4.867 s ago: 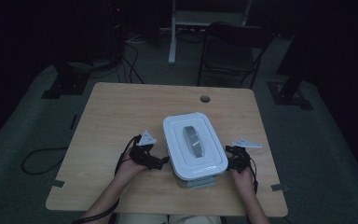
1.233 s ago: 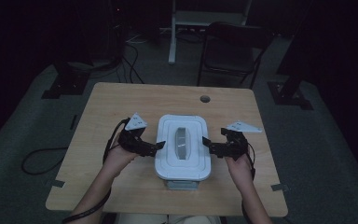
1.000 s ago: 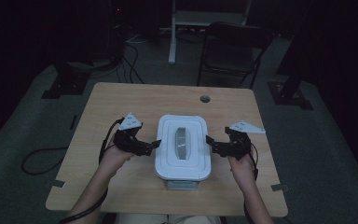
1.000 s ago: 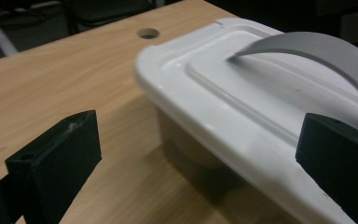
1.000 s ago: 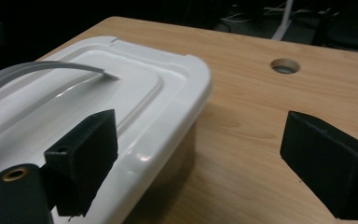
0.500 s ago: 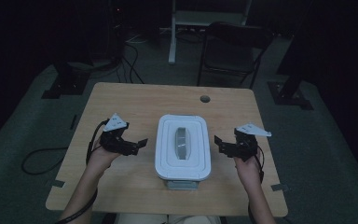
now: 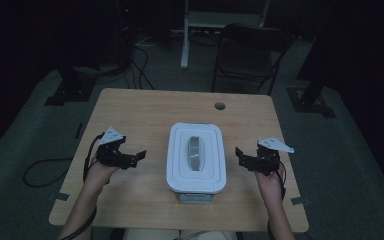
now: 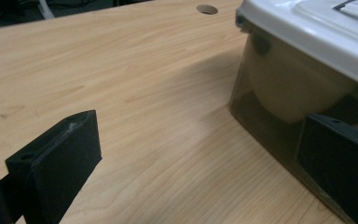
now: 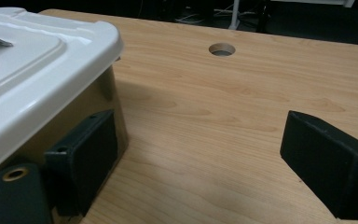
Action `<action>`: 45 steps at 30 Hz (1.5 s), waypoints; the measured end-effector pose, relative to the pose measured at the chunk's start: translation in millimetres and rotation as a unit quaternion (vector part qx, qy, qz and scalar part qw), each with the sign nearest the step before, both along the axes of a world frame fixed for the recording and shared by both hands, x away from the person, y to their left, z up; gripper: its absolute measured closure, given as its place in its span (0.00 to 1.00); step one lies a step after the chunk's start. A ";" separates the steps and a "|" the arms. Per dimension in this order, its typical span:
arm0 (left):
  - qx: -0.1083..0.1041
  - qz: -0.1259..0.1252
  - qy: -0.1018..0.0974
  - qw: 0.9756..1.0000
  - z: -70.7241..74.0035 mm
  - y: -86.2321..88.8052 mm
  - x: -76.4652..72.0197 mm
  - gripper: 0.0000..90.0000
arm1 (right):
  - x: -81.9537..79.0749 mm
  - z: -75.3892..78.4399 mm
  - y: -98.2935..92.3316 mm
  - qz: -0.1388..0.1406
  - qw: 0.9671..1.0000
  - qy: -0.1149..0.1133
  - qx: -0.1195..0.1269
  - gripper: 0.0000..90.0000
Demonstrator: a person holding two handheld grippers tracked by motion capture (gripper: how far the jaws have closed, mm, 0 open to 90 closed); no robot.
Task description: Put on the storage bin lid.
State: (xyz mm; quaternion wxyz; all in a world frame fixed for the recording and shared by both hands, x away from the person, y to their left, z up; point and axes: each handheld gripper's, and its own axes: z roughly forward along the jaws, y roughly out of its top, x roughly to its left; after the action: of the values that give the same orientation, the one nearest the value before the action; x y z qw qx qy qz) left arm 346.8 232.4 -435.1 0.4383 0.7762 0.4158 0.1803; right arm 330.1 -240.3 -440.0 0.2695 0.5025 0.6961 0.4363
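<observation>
A box (image 7: 196, 159) with a white lid is seen in the middle of the wooden tabletop (image 7: 145, 112). The left gripper (image 7: 137, 156) is held off to the left of the box and the right gripper (image 7: 242, 155) off to its right. Both grippers are spread wide apart, and nothing is held in them.

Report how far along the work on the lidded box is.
Done: the box stands square on the table with its white lid on. In hand: nothing; the left tool and right tool sit open, apart from its sides. Left: no further step shows as needed.
</observation>
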 end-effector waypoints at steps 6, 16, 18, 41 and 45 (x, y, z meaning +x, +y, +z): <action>-0.005 0.025 0.009 1.000 -13.2 17.1 -0.9 0.01 | -0.5 -8.3 -7.6 -0.017 1.000 0.000 -0.006 0.12; -0.011 0.061 0.029 0.998 -33.8 49.5 -7.7 0.01 | -1.8 -26.4 -30.1 -0.056 0.998 0.008 0.004 0.12; -0.007 0.069 0.033 0.997 -37.5 54.6 -9.2 0.01 | -2.1 -30.8 -34.1 -0.063 0.998 0.013 0.002 0.12; 0.015 0.136 0.077 0.988 -76.2 93.6 -30.5 0.01 | -20.2 -74.8 -82.0 -0.159 0.984 0.078 -0.023 0.12; 0.027 0.147 0.083 0.985 -78.4 96.5 -35.2 0.01 | -22.7 -80.7 -86.3 -0.163 0.983 0.082 -0.027 0.12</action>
State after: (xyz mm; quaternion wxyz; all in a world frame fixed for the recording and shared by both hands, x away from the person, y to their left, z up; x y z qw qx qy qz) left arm 311.6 328.9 -513.5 0.3499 0.7303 0.5555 0.1890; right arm 307.4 -326.6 -520.7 0.2928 0.6359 0.6360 0.3248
